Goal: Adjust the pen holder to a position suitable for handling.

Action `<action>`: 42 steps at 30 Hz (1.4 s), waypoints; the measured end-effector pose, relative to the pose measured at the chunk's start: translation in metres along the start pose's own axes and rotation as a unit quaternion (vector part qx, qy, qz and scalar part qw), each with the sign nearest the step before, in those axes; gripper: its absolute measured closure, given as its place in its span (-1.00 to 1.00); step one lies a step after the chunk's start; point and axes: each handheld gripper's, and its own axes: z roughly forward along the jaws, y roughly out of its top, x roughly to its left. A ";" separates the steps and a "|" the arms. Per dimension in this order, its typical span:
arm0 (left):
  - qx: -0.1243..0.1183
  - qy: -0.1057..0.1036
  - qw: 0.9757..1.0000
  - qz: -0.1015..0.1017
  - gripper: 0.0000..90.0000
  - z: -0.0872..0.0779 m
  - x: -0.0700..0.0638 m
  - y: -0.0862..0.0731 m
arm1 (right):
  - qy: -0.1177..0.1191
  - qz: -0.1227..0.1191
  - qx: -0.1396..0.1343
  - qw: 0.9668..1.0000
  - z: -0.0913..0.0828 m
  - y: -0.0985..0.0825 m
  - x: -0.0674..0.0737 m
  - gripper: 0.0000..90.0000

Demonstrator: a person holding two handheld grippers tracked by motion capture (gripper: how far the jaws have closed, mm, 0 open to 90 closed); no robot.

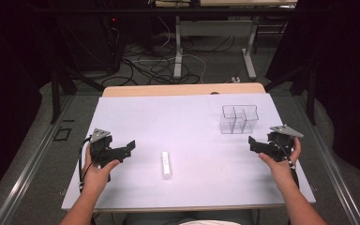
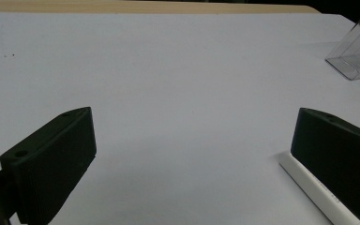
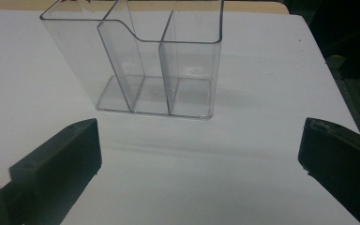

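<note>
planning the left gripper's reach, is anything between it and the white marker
Nothing visible. The left gripper has open jaws, and only bare table lies between it and the white marker. The clear organizer stands far off.

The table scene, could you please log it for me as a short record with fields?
surface: white table top
white marker: lying flat, near the front centre
clear organizer: upright, empty, divided into compartments, at the right rear
left tongs: open, holding nothing, left of the marker
right tongs: open, holding nothing, in front of the organizer
</note>
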 end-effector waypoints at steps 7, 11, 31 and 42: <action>-0.005 -0.004 1.000 0.003 -0.99 0.001 -0.001 0.000 | 0.014 0.018 -0.003 1.000 -0.002 0.004 -0.001 -1.00; -0.002 0.006 1.000 0.011 -0.99 0.001 -0.001 -0.002 | 0.014 0.005 -0.004 1.000 -0.001 0.008 -0.001 -0.97; -0.011 0.016 1.000 0.005 -0.99 -0.006 0.002 -0.004 | 0.009 -0.037 -0.022 0.999 0.011 0.065 -0.006 -0.45; -0.008 0.016 1.000 0.005 -0.99 -0.006 0.002 -0.005 | 0.007 -0.039 0.008 0.999 0.023 0.086 -0.014 -0.22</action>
